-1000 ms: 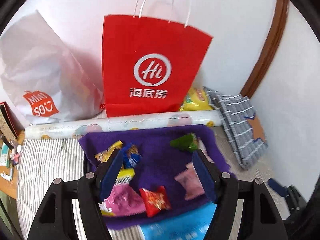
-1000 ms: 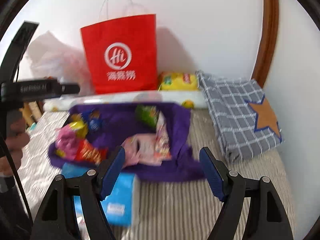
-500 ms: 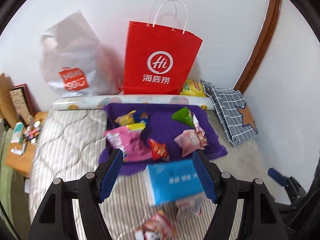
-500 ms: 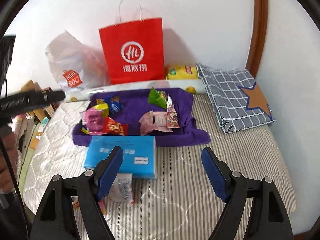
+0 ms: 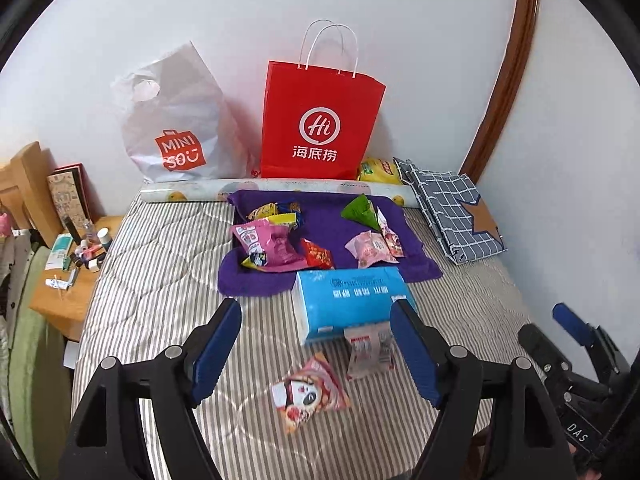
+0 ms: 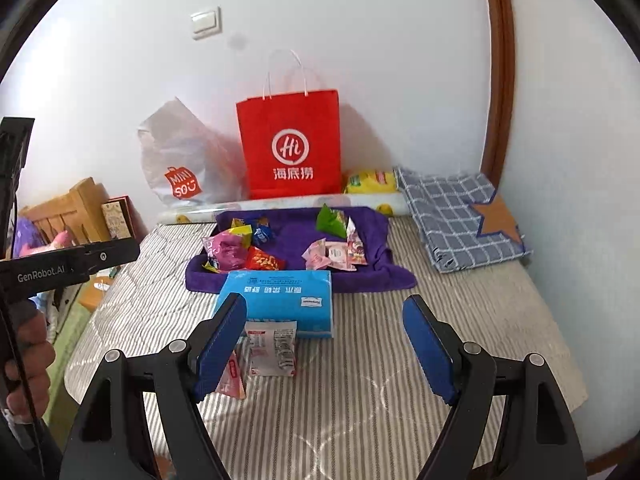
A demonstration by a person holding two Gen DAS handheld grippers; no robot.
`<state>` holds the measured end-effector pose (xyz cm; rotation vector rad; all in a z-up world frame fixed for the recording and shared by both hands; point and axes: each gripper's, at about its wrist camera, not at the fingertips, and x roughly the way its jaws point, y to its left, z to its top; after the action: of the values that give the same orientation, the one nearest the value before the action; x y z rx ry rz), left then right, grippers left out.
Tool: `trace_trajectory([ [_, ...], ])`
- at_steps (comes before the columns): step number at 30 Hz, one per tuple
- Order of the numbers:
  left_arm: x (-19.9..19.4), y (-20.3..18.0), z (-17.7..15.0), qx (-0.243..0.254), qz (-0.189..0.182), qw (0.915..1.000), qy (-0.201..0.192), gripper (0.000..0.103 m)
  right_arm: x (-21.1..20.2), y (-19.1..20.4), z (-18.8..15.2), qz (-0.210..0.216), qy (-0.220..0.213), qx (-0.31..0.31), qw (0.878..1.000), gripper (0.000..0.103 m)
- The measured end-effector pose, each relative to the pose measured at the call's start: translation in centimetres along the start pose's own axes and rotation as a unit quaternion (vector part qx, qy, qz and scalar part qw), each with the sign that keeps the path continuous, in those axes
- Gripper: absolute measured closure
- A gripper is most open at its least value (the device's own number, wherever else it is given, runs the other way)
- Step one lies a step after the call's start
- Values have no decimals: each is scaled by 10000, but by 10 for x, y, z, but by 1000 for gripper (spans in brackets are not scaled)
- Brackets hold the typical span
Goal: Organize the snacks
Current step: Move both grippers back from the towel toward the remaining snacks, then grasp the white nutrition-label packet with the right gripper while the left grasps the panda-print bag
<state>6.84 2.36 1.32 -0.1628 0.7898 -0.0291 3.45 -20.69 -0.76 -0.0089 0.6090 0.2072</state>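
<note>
Both grippers empty, jaws spread, left gripper (image 5: 316, 354) just widened. Pink packet (image 5: 310, 392) on bed (image 5: 152, 280) lies just below it, nearer than right gripper (image 6: 326, 346).

Bright, even daylight; soft shadows behind red paper bag (image 5: 320, 120) and white plastic bag (image 5: 176, 120) on wall. Sharp focus throughout, no motion blur. Strong fisheye bending at edges; black vignette in corners.
</note>
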Motion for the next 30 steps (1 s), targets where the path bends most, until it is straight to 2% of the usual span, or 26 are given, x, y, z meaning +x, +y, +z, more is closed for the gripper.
trace_trajectory([
  [5, -4, -3, -9, 38, 138, 9999, 1, 28, -12, -6, -7, 170, -196, 148, 9996, 23],
  [10, -3, 2, -18, -19, 138, 9999, 73, 28, -6, -13, -13, 421, 35, 280, 9987, 23],
  [14, 3, 10, -23, -147, 167, 9996, 175, 28, 5, -14, -24, 411, 139, 352, 9984, 23],
  [24, 22, 21, -32, -170, 125, 9995, 221, 28, 45, -3, -49, 827, 440, 397, 9948, 23],
  [30, 52, 38, -39, -336, 174, 9987, 336, 28, 91, 15, -68, 800, 836, 199, 9931, 23],
])
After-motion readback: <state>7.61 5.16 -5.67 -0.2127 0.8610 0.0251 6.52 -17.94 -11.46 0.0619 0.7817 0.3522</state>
